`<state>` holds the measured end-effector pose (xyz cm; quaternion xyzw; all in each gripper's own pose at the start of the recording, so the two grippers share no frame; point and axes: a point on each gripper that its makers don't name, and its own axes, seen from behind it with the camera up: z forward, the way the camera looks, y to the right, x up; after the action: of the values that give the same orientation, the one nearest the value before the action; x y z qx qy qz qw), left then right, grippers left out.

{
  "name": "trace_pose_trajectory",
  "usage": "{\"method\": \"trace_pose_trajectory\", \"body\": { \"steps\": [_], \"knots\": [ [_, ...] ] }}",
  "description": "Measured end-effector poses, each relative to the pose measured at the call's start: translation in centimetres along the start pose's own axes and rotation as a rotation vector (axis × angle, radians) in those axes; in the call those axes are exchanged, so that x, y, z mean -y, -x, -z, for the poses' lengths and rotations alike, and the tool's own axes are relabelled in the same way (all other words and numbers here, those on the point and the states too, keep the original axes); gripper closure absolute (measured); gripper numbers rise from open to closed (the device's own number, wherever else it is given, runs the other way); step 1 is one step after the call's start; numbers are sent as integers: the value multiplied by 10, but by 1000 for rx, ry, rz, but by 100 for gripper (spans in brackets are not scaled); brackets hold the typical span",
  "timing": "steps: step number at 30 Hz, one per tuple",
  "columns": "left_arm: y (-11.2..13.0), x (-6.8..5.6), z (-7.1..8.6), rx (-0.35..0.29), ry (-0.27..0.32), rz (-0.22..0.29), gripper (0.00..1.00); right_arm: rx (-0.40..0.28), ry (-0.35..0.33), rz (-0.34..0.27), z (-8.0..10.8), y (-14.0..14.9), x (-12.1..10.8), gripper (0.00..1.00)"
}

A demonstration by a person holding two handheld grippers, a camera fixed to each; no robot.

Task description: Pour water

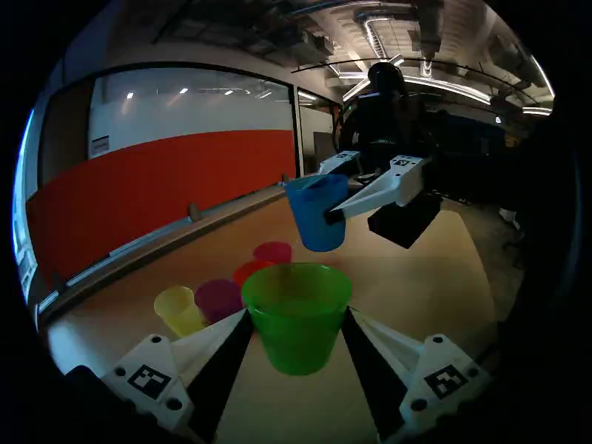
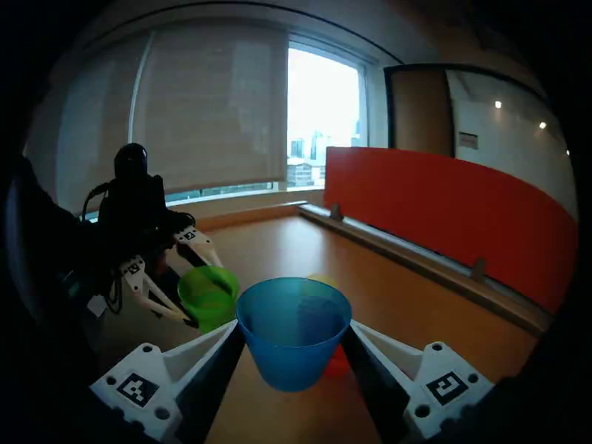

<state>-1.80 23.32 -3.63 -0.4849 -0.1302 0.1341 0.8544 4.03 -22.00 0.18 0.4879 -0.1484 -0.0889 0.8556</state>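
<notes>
**Two cups gripped, contents unclear**

Much is dark or covered. In the left gripper view the green cup (image 1: 297,325) hides part of the red cup (image 1: 250,270) and the near edge of the desk (image 1: 414,281). Whether its base rests on the desk or hangs above it cannot be told. A paler band shows through its wall, but it cannot be told whether that is water. The blue cup (image 2: 294,340) is see-through in the right gripper view, and no water line can be made out in it. The person (image 1: 385,111) is a dark shape against the ceiling lights. In the right gripper view the hand on the far gripper is lost in shadow.

The left gripper (image 1: 296,318) is closed about the green cup, one finger pressing each side just under the rim. The right gripper (image 2: 294,329) clamps the blue cup the same way, its fingers set only as wide as the cup.

In the left gripper view the blue cup hangs above the desk, beyond and higher than the green cup, and apart from it.

The yellow cup (image 1: 177,307), purple cup (image 1: 217,298), red cup and pink cup (image 1: 274,251) stand in a cluster on the desk, toward the edge that runs along the red partition (image 1: 163,185).
</notes>
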Motion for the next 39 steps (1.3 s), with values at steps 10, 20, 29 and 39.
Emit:
{"method": "trace_pose_trajectory", "body": {
  "steps": [10,20,29,39],
  "knots": [
    [18,-5,-10,73,27,-12,18,54,-24,3,-2,28,1,11],
    [31,-1,-16,134,40,-13,18,112,-50,10,-4,49,0,11],
    [47,1,-21,197,57,-23,18,163,-61,20,-7,69,-3,10],
    [61,0,-26,259,81,-38,18,228,-99,34,-11,90,1,10]
  ]
}}
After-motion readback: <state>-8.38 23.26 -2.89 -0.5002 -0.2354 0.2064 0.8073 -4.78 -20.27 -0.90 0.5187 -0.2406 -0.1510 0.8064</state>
